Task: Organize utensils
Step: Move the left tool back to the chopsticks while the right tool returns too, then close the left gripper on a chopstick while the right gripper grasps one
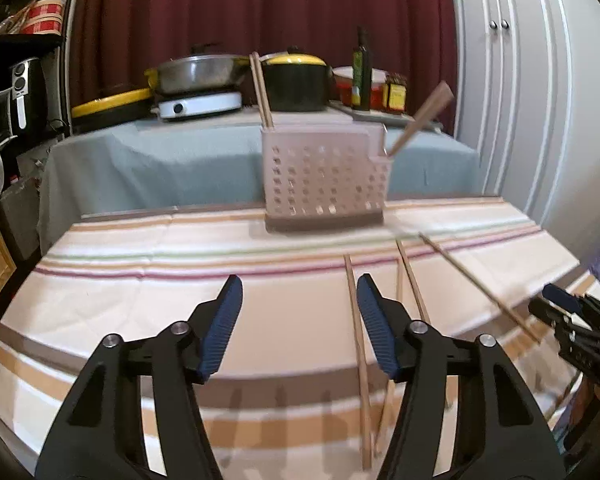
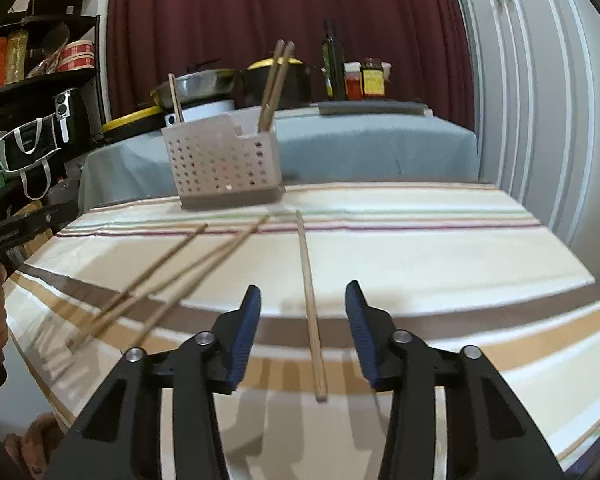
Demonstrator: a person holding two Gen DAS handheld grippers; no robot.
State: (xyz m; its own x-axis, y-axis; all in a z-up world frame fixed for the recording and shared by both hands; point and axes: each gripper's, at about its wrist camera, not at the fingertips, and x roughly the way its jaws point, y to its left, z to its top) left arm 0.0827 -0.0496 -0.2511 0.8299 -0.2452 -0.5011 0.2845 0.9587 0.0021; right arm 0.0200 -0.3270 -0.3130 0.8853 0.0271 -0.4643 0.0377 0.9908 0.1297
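Both the left gripper [image 1: 300, 284] and right gripper [image 2: 303, 292] are found empty, fingers apart, above light, stiff, slippery chopsticks [image 2: 310, 300] lying mid-surface, best pinched mid-shaft for the holder [image 2: 222, 162].

A dark red curtain [image 1: 260, 8] hangs behind a second desk [image 1: 160, 152] draped in grey-blue cloth. On it stand a steel pan [image 1: 198, 72], a yellow-lidded black pot [image 1: 296, 80] and a dark oil bottle [image 1: 362, 68]. White cupboard doors [image 1: 500, 80] stand at right.

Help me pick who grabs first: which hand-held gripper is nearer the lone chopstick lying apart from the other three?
Right. The right hand-held gripper is open with the lone chopstick between its fingers; the left hand-held gripper is open farther left, beside the three clustered chopsticks.
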